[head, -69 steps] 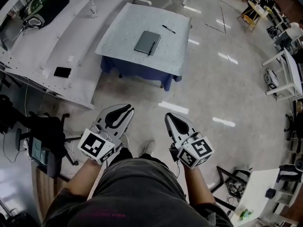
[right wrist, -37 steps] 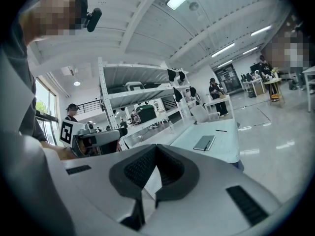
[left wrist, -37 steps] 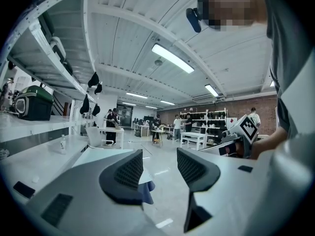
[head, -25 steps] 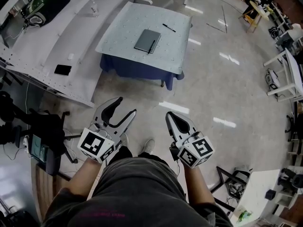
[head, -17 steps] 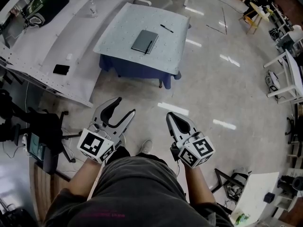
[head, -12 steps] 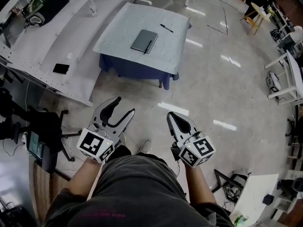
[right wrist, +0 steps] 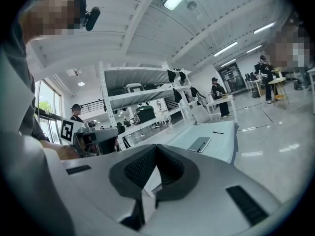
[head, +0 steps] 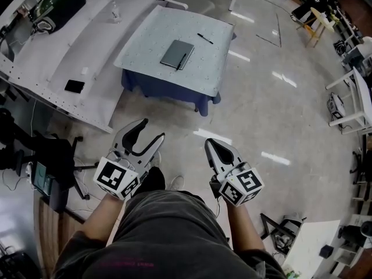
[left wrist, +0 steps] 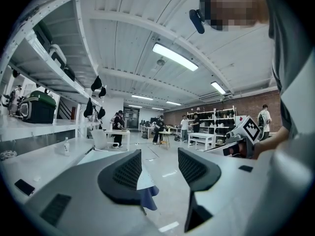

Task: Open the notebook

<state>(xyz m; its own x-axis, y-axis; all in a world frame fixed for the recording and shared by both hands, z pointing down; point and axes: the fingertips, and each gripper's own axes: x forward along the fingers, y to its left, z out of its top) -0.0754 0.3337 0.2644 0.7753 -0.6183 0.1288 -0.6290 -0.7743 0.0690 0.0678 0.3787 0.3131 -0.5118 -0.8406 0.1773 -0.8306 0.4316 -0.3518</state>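
Note:
A closed grey notebook (head: 176, 54) with a pen clipped at its right edge lies on a low white table (head: 145, 45) across the floor, far from both grippers. In the right gripper view the notebook (right wrist: 200, 144) shows small on the table. My left gripper (head: 147, 131) is held at waist height with its jaws apart and nothing between them; the left gripper view shows the same gap of the left gripper (left wrist: 158, 170). My right gripper (head: 211, 145) is beside it, jaws together and empty.
A loose black pen (head: 204, 38) lies at the table's far corner. A long white bench (head: 64, 63) with a black phone (head: 75, 86) runs along the left. A black cart (head: 49, 167) stands at the near left. People and tables stand farther down the room.
The left gripper's jaws have gone from together to apart. The view has shifted slightly toward the table as the person steps forward. The right gripper stays shut.

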